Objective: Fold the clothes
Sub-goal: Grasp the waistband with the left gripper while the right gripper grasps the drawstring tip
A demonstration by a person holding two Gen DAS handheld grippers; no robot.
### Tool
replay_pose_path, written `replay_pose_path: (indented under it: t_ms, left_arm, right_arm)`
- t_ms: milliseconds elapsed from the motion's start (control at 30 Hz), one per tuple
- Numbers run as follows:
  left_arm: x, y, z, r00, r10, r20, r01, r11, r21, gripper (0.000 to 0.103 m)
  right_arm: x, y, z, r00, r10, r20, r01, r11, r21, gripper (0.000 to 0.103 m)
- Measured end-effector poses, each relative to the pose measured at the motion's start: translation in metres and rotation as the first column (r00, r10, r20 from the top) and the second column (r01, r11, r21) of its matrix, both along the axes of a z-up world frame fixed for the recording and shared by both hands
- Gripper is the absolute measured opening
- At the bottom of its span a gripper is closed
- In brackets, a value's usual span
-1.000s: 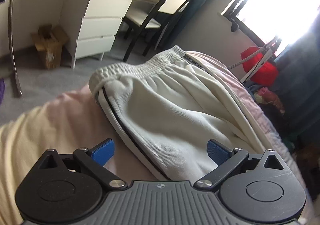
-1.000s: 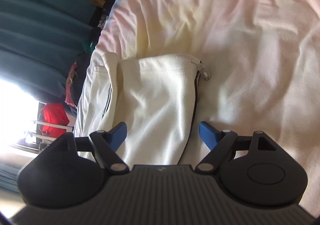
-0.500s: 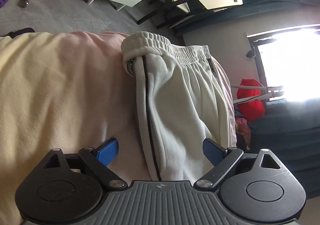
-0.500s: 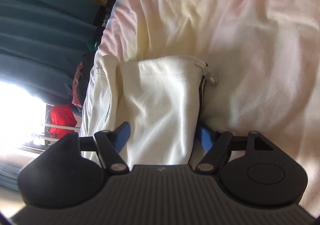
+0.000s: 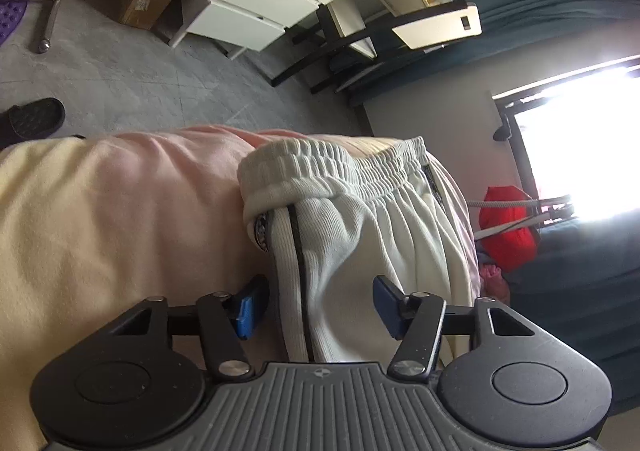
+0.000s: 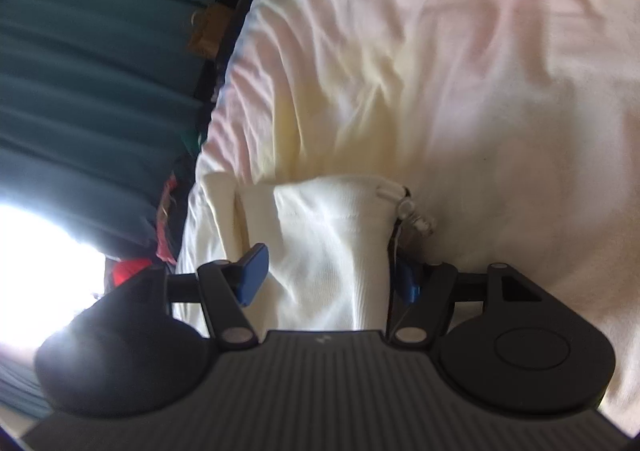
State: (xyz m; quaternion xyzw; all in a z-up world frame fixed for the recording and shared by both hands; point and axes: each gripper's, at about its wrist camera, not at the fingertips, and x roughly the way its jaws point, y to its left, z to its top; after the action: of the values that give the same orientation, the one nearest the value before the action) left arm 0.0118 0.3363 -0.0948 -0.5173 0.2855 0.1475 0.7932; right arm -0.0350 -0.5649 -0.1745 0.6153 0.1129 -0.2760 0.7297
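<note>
Through the left wrist view I see the white ribbed cotton trousers with a black side stripe lying on the pale pink and yellow bedspread, the elastic waistband toward the upper centre of the frame. My left hand-held gripper sits at the lower centre with its jaws closing around the striped side seam; the blue pads straddle the fabric but do not yet press it. In the right wrist view the trousers' cuff end lies in the centre of the frame on the same bedspread. My right hand-held gripper is closing too, fabric between its jaws, the right-hand pad half hidden behind the cloth edge, not yet clamped.
</note>
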Motion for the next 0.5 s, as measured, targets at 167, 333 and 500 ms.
replay_pose_path:
  t_ms: [167,333,500]
  left_arm:
    - [0.027,-0.008,0.002,1.0,-0.031,0.003,0.031,0.998,0.06,0.053]
    - [0.041,-0.014,0.005,0.998,-0.056,0.004,0.055,0.989,0.137,0.019]
    - [0.031,-0.015,0.021,0.993,-0.059,0.1,0.042,0.986,0.163,0.015]
  right_arm:
    - [-0.001,-0.004,0.001,1.0,-0.006,-0.024,0.005,1.0,-0.013,0.035]
    - [0.008,-0.004,0.01,0.999,-0.007,-0.035,0.005,0.999,-0.052,0.012]
    - [0.006,0.006,0.034,1.0,-0.027,-0.014,0.024,0.988,-0.151,0.009]
